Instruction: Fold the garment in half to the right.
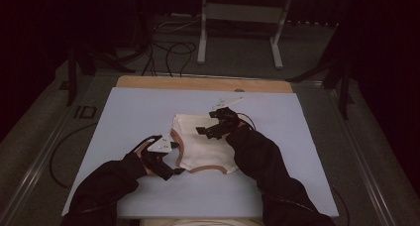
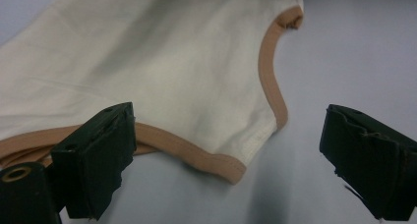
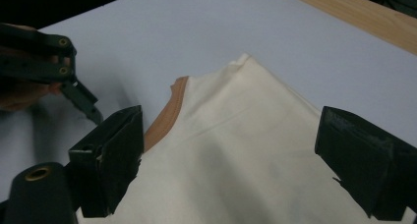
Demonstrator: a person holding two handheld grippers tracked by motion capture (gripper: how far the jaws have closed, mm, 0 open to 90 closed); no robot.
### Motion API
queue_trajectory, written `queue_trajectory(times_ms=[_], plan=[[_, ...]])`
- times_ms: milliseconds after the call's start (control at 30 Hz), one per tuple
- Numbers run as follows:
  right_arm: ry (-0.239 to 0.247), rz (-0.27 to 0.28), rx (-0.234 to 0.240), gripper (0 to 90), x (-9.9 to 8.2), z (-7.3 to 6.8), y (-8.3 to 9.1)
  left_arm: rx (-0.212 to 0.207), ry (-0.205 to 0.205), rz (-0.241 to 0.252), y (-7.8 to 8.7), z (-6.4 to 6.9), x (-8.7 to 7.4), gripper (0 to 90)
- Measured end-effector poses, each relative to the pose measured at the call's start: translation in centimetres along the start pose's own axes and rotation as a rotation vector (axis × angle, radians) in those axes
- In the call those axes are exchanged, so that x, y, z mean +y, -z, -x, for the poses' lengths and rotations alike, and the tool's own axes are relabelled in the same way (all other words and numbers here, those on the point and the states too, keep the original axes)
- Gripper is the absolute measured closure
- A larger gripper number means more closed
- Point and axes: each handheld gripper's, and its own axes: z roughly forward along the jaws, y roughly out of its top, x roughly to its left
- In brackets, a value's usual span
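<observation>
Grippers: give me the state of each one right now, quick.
Left gripper: open, jaws wide on either side of a tan-trimmed corner of the cream garment, not pressing it.
Right gripper: open, jaws apart over the garment, holding nothing.

1. High view: fixed above the near table edge, facing forward and down, far off; takes in both tongs.
2. Left gripper view: close, looking between its jaws at the cream garment (image 2: 147, 71).
3. Right gripper view: close over the same garment; shares it, and the left gripper (image 3: 74, 94) beyond.
</observation>
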Motion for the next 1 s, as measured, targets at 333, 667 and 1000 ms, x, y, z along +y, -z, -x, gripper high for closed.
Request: queue_trajectory(times_ms=[333, 667, 1000], plan=[[0.004, -0.027, 0.018, 11.5, 0.4, -0.1, -1.5, -0.029, -0.098, -0.112, -1.7, 0.3, 0.2, 15.3], [0.010, -0.037, 0.032, 11.5, 0.7, -0.4, -2.1, -0.002, -0.144, -0.130, -2.6, -0.2, 0.3, 33.5], [0.002, -0.046, 0.028, 11.5, 1.0, 0.0, -2.5, 0.011, -0.174, -0.123, -3.4, -0.8, 0.9, 50.4]])
